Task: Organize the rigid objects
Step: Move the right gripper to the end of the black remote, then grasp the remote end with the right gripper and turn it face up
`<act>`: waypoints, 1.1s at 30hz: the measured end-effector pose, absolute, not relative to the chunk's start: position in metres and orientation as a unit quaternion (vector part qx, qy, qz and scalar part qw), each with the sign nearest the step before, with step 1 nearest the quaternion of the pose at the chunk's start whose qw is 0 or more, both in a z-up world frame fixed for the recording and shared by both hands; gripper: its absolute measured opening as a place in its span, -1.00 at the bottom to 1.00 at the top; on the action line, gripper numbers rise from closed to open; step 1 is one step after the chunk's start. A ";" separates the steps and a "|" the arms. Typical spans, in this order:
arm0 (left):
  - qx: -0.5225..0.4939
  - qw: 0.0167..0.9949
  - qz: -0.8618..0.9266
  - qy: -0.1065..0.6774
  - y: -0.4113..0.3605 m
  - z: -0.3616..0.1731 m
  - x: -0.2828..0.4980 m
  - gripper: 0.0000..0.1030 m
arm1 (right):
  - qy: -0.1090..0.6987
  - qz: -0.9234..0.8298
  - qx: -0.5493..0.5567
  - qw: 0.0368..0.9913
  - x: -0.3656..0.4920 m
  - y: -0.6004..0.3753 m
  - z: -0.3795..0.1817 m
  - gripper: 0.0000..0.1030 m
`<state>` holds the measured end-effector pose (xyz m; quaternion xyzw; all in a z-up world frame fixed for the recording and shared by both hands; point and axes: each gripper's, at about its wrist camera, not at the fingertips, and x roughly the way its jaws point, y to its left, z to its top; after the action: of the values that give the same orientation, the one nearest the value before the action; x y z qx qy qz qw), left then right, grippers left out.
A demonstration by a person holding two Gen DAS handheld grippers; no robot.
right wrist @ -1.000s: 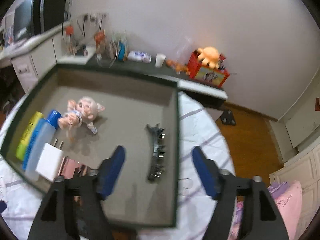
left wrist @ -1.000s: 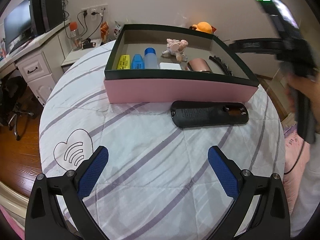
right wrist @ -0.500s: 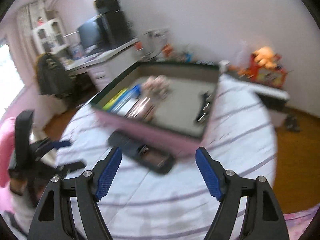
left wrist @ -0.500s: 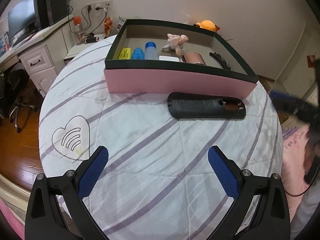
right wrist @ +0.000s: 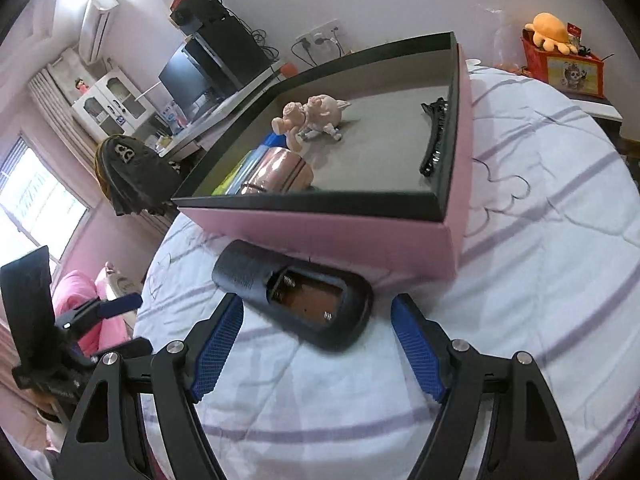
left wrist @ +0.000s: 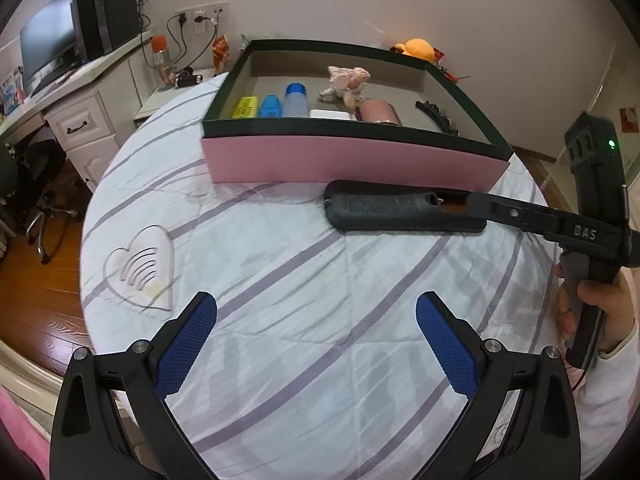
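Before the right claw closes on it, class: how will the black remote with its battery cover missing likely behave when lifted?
The black plastic remote control looks rigid, so probably no flexing. Its flat, long body shouldn't roll. The empty battery bay suggests it's light; gripped at this end by the right claw, the far end may droop.

You're in a home bedroom: a quilted white bedspread with purple stripes (left wrist: pixel 304 292), a white desk with drawers (left wrist: pixel 80 120) carrying a black computer monitor (left wrist: pixel 48 52), pink walls (right wrist: pixel 108 232), a wall-mounted white air conditioner (right wrist: pixel 96 26), and an orange plush toy (right wrist: pixel 548 28).

Left wrist view faces box (left wrist: pixel 352 160) front, right view nearer, both share remote (right wrist: pixel 296 300)
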<state>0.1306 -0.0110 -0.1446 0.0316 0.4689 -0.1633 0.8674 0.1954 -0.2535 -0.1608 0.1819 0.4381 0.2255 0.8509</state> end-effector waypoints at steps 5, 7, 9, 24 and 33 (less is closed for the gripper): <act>0.057 0.866 -0.160 0.470 -0.031 -0.149 0.136 0.96 | 0.436 0.231 0.179 0.851 0.200 -0.250 -0.161 0.52; 0.074 0.868 -0.149 0.468 -0.038 -0.151 0.138 0.96 | 0.438 0.232 0.155 0.855 0.200 -0.242 -0.159 0.48; 0.085 0.867 -0.152 0.468 -0.044 -0.153 0.140 0.96 | 0.438 0.244 0.144 0.853 0.199 -0.236 -0.157 0.36; 0.096 0.866 -0.131 0.474 -0.035 -0.163 0.141 0.96 | 0.485 0.295 0.032 0.823 0.212 -0.186 -0.152 0.04; 0.091 0.867 -0.123 0.475 -0.021 -0.163 0.139 0.96 | 0.490 0.289 -0.066 0.820 0.210 -0.163 -0.144 -0.04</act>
<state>0.1394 -0.0212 -0.1626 0.0908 0.4752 -0.1230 0.8665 0.2097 -0.1629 -0.1439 -0.0658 0.4904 0.2890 0.8195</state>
